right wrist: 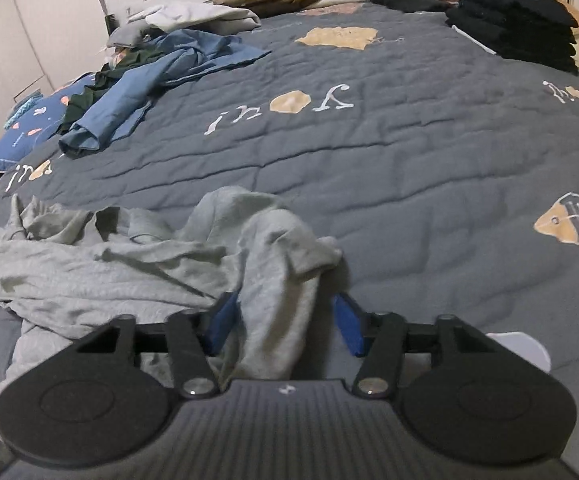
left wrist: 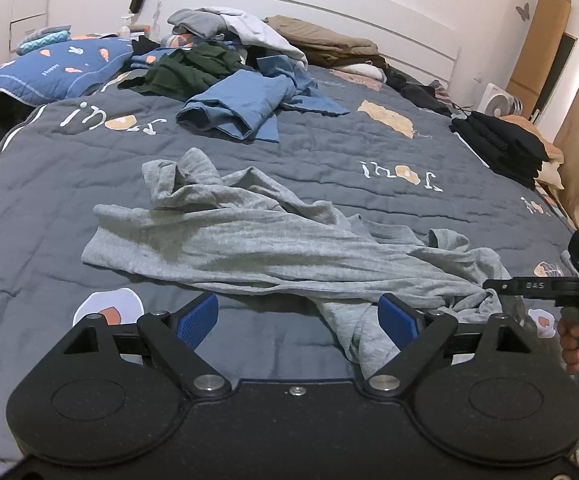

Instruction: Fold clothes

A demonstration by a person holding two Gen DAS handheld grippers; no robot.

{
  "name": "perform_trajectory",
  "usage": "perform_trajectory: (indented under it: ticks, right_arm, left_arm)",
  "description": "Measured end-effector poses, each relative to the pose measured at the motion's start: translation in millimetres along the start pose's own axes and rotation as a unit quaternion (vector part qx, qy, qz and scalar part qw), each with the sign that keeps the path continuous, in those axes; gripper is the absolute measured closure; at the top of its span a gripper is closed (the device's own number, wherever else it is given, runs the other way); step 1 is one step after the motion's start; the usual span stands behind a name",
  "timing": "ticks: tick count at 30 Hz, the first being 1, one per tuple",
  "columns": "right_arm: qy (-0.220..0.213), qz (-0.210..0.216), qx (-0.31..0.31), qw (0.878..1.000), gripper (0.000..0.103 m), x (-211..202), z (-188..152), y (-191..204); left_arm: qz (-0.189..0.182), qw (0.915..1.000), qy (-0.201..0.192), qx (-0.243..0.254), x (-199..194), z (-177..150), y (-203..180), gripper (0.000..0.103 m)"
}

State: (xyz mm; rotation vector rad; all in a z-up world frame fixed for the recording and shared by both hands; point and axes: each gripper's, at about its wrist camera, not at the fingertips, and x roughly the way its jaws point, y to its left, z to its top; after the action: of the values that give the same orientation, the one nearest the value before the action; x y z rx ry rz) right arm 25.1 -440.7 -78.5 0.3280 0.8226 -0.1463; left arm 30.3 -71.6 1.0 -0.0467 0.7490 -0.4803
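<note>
The grey garment (left wrist: pixel 273 240) lies crumpled on the quilt (left wrist: pixel 89 184); the left gripper (left wrist: pixel 297 320) gapes wide and empty; the right gripper (right wrist: pixel 285 320) straddles a fold loosely, pads apart; better pinch both corners before spreading.

Open quilt on the bed (right wrist: pixel 429 184) right of the grey garment (left wrist: pixel 249 240), clear to pass. Blocked further back by the blue garment (left wrist: pixel 241 108) and clothes heap (left wrist: pixel 225 40); at the right edge by the black folded stack (left wrist: pixel 501 144).
</note>
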Motion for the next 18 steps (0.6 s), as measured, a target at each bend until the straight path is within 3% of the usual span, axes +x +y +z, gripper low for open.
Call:
perform_trajectory:
  ticks: [1,5,9,13,16,18]
  right_arm:
    - [0.001,0.003,0.008,1.0,0.098,0,0,0]
    - [-0.052,0.014,0.04,0.998,0.099,-26,11,-7]
    - [-0.135,0.038,0.101,0.985,0.099,-75,25,-30]
    - [-0.195,0.008,0.13,0.972,0.101,-109,32,-53]
    - [-0.212,-0.043,0.123,0.969,0.101,-110,32,-65]
    - [-0.175,-0.058,0.106,0.977,0.101,-94,32,-69]
  left_arm:
    - [0.0,1.0,0.0,0.0,0,0,0,0.017]
    - [0.001,1.0,0.0,0.0,-1,0,1,0.017]
    - [0.004,0.9999,-0.006,-0.008,-2,1,4,0.017]
    - [0.004,0.9999,-0.007,-0.006,-2,1,3,0.017]
    - [0.004,1.0,-0.005,-0.001,-1,0,1,0.017]
    - [0.002,1.0,-0.001,0.001,1,0,0,0.017]
